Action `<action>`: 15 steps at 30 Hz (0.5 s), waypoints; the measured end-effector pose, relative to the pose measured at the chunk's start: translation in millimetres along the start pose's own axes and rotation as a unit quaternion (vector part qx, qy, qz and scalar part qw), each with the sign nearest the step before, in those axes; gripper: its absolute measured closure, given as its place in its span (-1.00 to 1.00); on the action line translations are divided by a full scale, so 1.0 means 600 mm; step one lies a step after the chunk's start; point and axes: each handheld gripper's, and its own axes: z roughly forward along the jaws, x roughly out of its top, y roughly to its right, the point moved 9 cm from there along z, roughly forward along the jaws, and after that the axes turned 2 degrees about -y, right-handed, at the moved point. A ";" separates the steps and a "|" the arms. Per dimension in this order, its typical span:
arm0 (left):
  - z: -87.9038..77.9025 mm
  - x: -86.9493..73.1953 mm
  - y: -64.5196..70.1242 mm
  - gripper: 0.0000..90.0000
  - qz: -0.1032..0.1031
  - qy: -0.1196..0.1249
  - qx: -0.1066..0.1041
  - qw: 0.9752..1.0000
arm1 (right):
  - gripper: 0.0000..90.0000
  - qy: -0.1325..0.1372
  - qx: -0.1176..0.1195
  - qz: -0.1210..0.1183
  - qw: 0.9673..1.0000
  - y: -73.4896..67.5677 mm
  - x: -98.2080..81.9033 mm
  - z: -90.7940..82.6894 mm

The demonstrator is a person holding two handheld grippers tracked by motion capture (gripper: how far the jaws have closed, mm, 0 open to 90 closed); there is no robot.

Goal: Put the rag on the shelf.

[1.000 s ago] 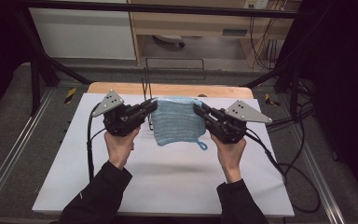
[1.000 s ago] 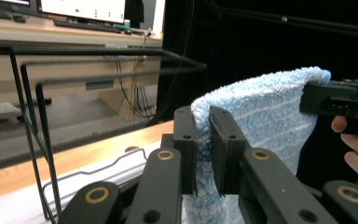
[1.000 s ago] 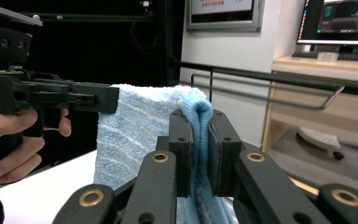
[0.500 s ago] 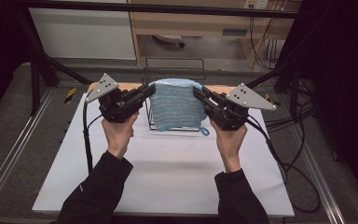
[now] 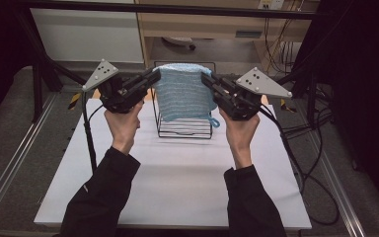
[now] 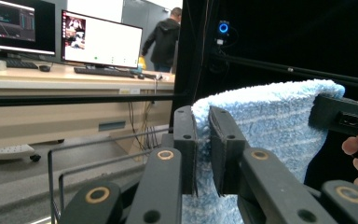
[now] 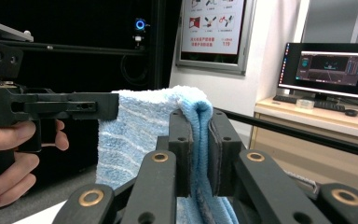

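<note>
Both tongs, left tongs (image 5: 153, 79) and right tongs (image 5: 206, 80), are clamped on the top corners of the blue towel (image 5: 183, 94) hanging above the wire rack (image 5: 183, 129) on the desk (image 5: 177, 177); keep the edge taut and level, lower it over a bar.

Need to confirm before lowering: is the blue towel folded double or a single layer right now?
Folded. In the right gripper view, the towel wraps round at the edge the right gripper pinches, showing two layers.
</note>
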 end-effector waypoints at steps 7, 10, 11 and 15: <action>0.005 0.037 -0.008 0.82 0.002 0.019 0.004 1.000 | 0.82 0.011 0.001 -0.007 1.000 0.006 0.031 0.017; 0.010 0.051 -0.011 0.83 0.001 0.025 0.004 1.000 | 0.82 0.014 -0.001 -0.011 1.000 0.012 0.045 0.024; 0.011 0.055 -0.012 0.82 0.001 0.027 0.004 1.000 | 0.82 0.014 -0.001 -0.012 1.000 0.013 0.049 0.026; 0.016 0.073 -0.015 0.82 0.004 0.035 0.006 0.999 | 0.82 0.021 -0.003 -0.018 1.000 0.019 0.067 0.034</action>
